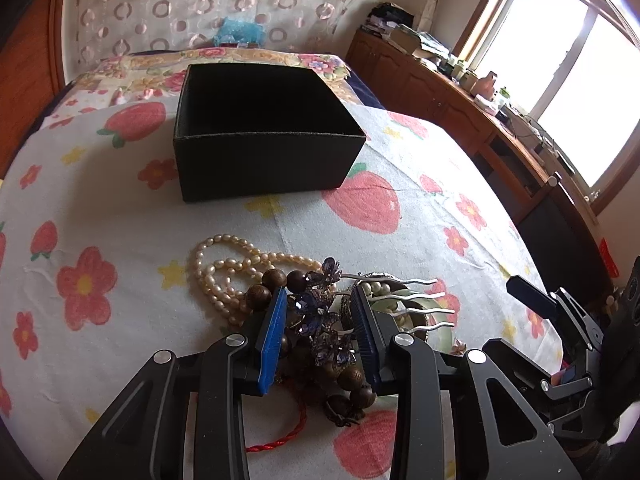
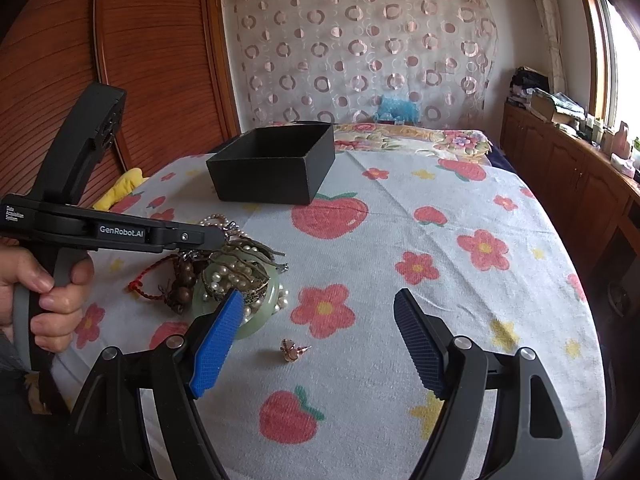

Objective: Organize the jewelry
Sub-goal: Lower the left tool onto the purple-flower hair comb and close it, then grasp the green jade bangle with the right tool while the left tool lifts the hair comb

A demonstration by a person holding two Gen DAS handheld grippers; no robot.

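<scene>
Between the left gripper's [image 1: 320, 320] pads, a purple crystal hair comb [image 1: 316, 312] is sitting clamped, hiding wooden beads [image 1: 276, 280]; the right gripper [image 2: 320, 340] is gaping empty.

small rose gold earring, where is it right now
In the right wrist view the rose gold earring lies alone on the strawberry-print cloth, between the right gripper's open fingers, just right of the green jade bangle and the jewelry pile.
</scene>
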